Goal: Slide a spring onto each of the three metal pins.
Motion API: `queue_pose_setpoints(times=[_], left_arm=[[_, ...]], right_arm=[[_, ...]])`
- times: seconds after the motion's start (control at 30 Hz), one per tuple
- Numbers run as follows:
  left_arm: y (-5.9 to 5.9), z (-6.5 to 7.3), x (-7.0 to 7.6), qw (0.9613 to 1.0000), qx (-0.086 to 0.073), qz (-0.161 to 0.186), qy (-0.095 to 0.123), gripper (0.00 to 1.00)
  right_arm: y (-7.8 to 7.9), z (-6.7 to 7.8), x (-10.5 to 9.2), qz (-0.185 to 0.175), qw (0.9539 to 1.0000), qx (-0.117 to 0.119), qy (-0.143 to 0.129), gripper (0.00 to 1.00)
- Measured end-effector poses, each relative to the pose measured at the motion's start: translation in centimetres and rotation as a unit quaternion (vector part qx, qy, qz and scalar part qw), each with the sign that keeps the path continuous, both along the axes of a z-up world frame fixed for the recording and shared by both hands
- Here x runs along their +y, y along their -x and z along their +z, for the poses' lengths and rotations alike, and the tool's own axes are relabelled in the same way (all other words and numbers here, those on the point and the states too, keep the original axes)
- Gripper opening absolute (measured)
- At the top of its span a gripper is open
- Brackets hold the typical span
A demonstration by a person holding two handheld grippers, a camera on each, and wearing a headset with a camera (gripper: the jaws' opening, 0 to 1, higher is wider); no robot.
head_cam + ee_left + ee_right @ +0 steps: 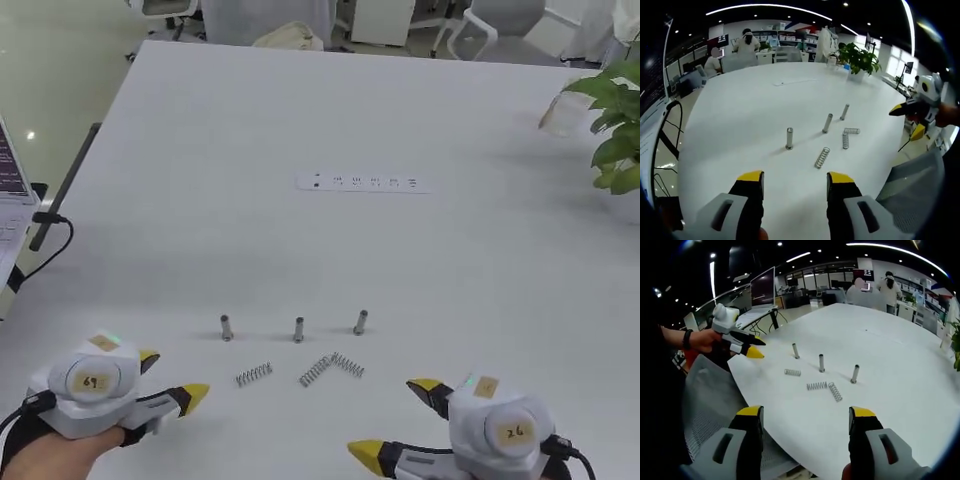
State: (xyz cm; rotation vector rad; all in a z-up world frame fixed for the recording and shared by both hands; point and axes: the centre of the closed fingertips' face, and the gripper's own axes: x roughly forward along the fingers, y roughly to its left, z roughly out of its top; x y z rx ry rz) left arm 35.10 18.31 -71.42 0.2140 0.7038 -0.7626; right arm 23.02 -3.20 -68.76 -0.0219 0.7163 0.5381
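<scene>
Left hand-held gripper [172, 376] jaws apart, empty — nearest spring [254, 374] at its 3 o'clock, axis 8-to-2; right hand-held gripper [395, 418] apart too, farther.

Your bench [300, 120] is plain white; pins [298, 330] & springs [254, 374] silver-grey. Your left hand-held gripper [175, 375] & right hand-held gripper [390, 418]: white bodies, black jaws w/ yellow tips. Green plant [615, 130] at 2 o'clock.

Left pin [227, 328], middle pin [299, 330] and right pin [361, 322]: bare metal, upright, in a row. Nearer, lying flat: left spring [254, 374], apart; middle spring [316, 369] and right spring [348, 364], far ends nearly meeting.
</scene>
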Motion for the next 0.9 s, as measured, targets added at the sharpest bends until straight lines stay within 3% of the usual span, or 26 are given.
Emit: queue_pose_setpoints(times=[0.43, 0.9], left_arm=[[1.4, 2.2, -0.7, 0.9991, -0.022, -0.036, 0.011, 0.57], [3.2, 2.2, -1.3, 0.9972, -0.026, -0.07, 0.0, 0.6]], right_arm=[[-0.3, -0.2, -0.2, 0.004, 1.0, 0.0, 0.003, 0.68], [-0.4, -0.3, 0.4, 0.014, 0.9999, -0.001, 0.006, 0.68]])
